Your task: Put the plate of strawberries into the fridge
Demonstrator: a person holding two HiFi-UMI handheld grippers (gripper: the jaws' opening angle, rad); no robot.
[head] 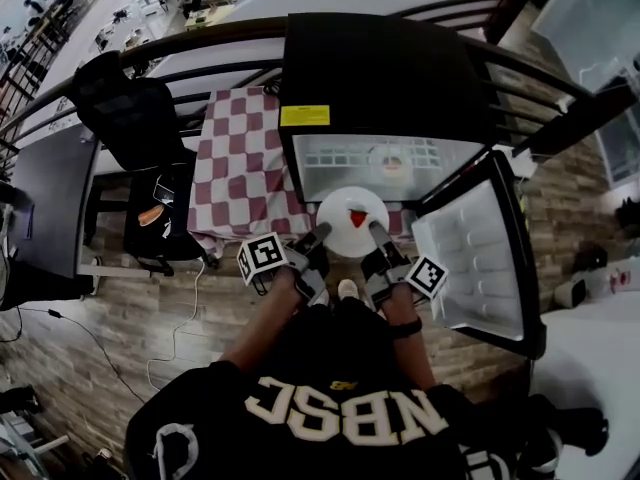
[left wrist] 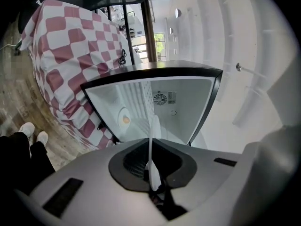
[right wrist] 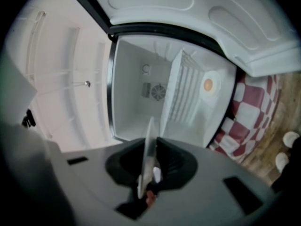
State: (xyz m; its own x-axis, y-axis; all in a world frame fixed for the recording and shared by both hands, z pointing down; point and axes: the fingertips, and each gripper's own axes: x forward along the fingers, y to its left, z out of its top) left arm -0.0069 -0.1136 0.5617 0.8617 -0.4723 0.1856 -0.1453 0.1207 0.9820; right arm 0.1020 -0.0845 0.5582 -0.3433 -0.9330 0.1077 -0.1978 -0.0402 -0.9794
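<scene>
Left gripper (head: 322, 234) and right gripper (head: 376, 230), at frame centre, each clench the plate (head: 338, 208) by its rim on opposite sides. The plate carries strawberries (head: 357, 217) and sits just before the open fridge (head: 380, 78).

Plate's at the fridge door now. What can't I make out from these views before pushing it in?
Head view: strawberries too small to count.
Both gripper views: plate seen edge-on, so its top hardly shows.
Every view: round orange-centred item in the fridge too small and blurred to identify.
Head view: yellow label print too small to read.
</scene>
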